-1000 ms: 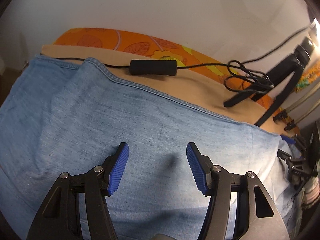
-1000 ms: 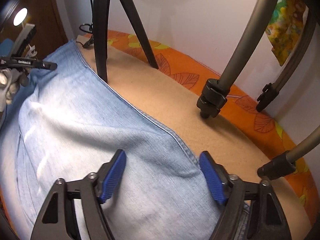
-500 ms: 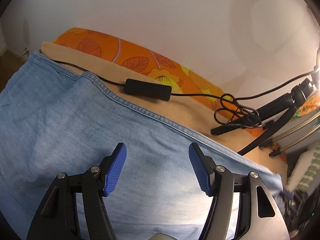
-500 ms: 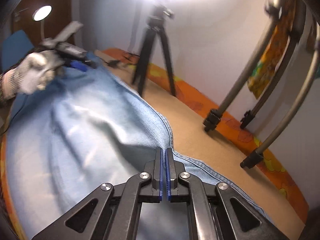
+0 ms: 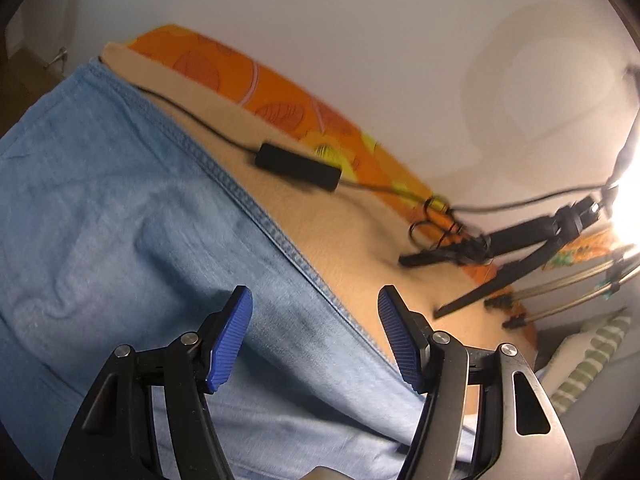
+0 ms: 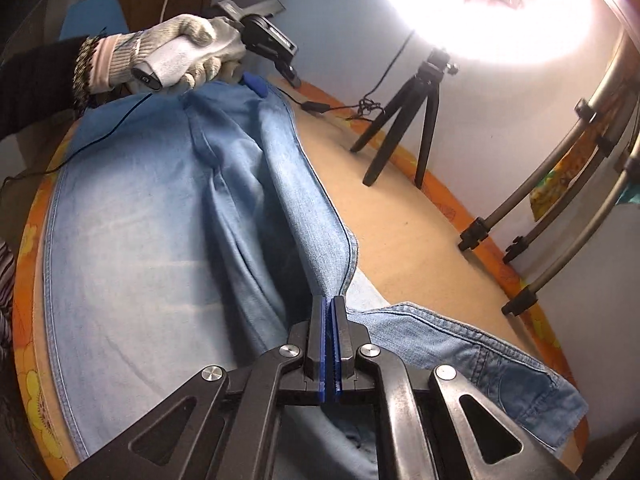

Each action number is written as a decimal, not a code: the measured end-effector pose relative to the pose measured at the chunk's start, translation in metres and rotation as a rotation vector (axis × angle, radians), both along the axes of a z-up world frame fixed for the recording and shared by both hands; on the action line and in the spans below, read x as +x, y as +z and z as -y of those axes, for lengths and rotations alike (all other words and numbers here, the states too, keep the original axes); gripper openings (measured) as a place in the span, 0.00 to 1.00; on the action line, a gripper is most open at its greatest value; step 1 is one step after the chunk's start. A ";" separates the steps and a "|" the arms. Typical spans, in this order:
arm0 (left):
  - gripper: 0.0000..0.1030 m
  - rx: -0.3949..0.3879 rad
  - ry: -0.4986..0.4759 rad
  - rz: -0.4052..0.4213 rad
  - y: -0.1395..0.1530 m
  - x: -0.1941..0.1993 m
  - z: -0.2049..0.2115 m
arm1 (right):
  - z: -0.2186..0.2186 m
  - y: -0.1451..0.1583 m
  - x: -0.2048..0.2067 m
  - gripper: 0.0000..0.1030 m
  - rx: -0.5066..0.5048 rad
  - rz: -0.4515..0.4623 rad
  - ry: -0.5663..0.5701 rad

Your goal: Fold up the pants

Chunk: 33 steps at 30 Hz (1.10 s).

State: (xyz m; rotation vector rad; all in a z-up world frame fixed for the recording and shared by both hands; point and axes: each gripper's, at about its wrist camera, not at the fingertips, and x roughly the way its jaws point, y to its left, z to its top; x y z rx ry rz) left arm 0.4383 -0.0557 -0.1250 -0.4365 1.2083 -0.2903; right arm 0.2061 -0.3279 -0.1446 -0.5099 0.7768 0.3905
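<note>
The right gripper (image 6: pixel 328 344) has its blue pads pressed together on a pinch of denim at the far edge of the pants (image 6: pixel 168 240), near the waistband. It points down at a slant toward the cloth, and the pinched fold rises from the bench (image 6: pixel 400 216) into a ridge that runs away from the pads.

The left gripper (image 5: pixel 316 336) stands spread above the pants (image 5: pixel 120 200), its two blue pads well apart, nothing between them. It also tilts downward, and it is rolled a little, so the seam of the pants crosses the picture slantwise. In the right wrist view the gloved left hand (image 6: pixel 184 56) holds this gripper (image 6: pixel 272 76) at the far end of the pants; one blue pad sits just above the cloth there, but I cannot tell if it touches.

The pants lie stretched along the bench, their long axis running from the right gripper to the left hand. The waistband part with a pocket lies beside the right gripper, the other end is under the left hand.

Beyond the far seam of the pants, on the bare tan bench, lies a black cable with an inline box (image 5: pixel 298 167). Further along stands a small black tripod (image 6: pixel 404 128). An orange flowered cloth (image 5: pixel 256 80) borders the bench against the white wall (image 5: pixel 360 40). A ring lamp (image 6: pixel 480 12) shines above the tripod.
</note>
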 end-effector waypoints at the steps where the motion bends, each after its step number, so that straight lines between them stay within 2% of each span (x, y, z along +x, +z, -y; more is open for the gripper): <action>1: 0.63 0.006 -0.008 -0.011 -0.003 -0.001 0.003 | -0.002 0.001 -0.004 0.00 -0.006 0.010 0.000; 5: 0.63 0.048 -0.028 -0.065 -0.018 -0.003 0.013 | -0.002 0.008 -0.009 0.00 -0.004 0.023 0.000; 9: 0.63 0.075 -0.007 -0.097 -0.030 -0.004 0.011 | -0.002 0.013 -0.015 0.00 -0.027 0.048 -0.012; 12: 0.63 0.077 0.021 -0.098 -0.031 0.003 0.011 | -0.004 0.018 -0.024 0.00 -0.010 0.044 0.006; 15: 0.63 0.138 0.031 -0.086 -0.030 0.011 0.014 | -0.011 0.015 -0.031 0.00 -0.039 0.040 0.027; 19: 0.63 0.189 0.047 -0.050 -0.031 0.020 0.016 | -0.003 0.015 -0.023 0.00 -0.009 0.019 0.007; 20: 0.60 0.204 0.051 -0.036 -0.032 0.022 0.017 | 0.001 0.016 -0.018 0.00 0.003 0.009 0.004; 22: 0.50 0.246 0.069 0.001 -0.031 0.024 0.019 | 0.011 0.020 -0.002 0.14 0.042 -0.009 -0.020; 23: 0.40 0.270 0.072 0.022 -0.031 0.024 0.019 | 0.016 0.021 0.006 0.34 0.059 -0.020 -0.033; 24: 0.31 0.302 0.069 0.051 -0.032 0.022 0.021 | 0.022 0.022 0.015 0.41 0.068 -0.015 -0.046; 25: 0.26 0.322 0.065 0.073 -0.032 0.021 0.022 | 0.026 0.022 0.025 0.47 0.068 -0.011 -0.053; 26: 0.14 0.333 0.066 0.090 -0.033 0.020 0.021 | 0.031 0.021 0.035 0.50 0.054 0.000 -0.073; 27: 0.09 0.333 0.069 0.098 -0.033 0.019 0.015 | 0.034 0.021 0.043 0.56 0.045 0.011 -0.095; 28: 0.08 0.302 0.083 0.105 -0.035 0.019 0.009 | 0.041 0.020 0.057 0.61 0.048 0.014 -0.123; 29: 0.07 0.276 0.089 0.106 -0.035 0.020 0.004 | 0.048 0.018 0.072 0.71 0.074 -0.010 -0.137; 30: 0.06 0.263 0.089 0.106 -0.035 0.020 0.001 | 0.054 0.014 0.085 0.76 0.103 -0.044 -0.141; 33: 0.05 0.220 0.087 0.111 -0.035 0.018 -0.008 | 0.061 -0.002 0.113 0.78 0.077 -0.068 -0.167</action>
